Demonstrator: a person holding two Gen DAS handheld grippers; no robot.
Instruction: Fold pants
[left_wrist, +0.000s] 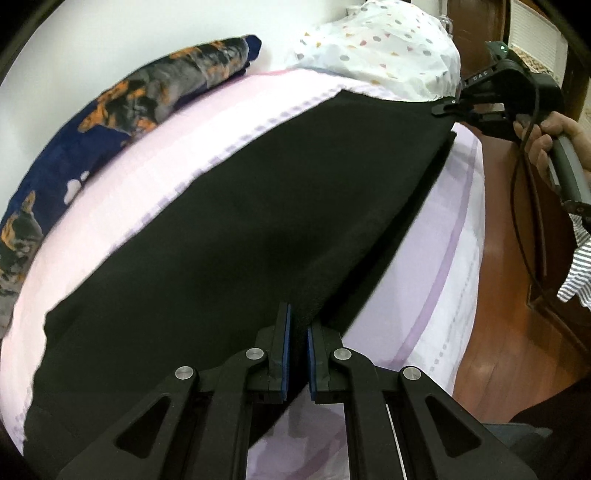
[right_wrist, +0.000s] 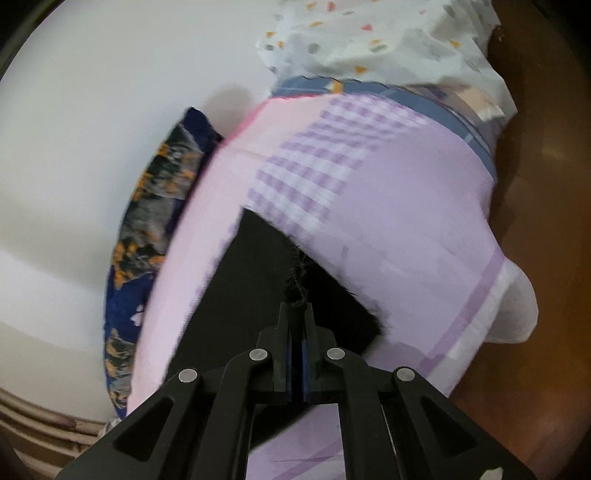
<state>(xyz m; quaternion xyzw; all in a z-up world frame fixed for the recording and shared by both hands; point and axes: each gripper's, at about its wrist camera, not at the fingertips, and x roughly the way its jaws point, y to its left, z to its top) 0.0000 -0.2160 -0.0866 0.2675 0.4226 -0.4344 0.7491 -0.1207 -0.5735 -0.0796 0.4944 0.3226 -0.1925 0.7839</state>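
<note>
**Pants stretched between two tools along the bed**

The black pants (left_wrist: 258, 206) lie lengthwise on the bed (left_wrist: 436, 266). The left tool (left_wrist: 299, 325) is clenched on the near end, the right tool (right_wrist: 295, 314) on the far end, so either end could fold toward the other.

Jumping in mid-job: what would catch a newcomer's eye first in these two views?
The black pants dominate, spread long across the pink and lilac bedsheet. The left hand-held gripper pinches their near edge, and the right hand-held gripper is shut on the far end. Behind lie a dark blue patterned blanket and a white dotted cloth.
</note>
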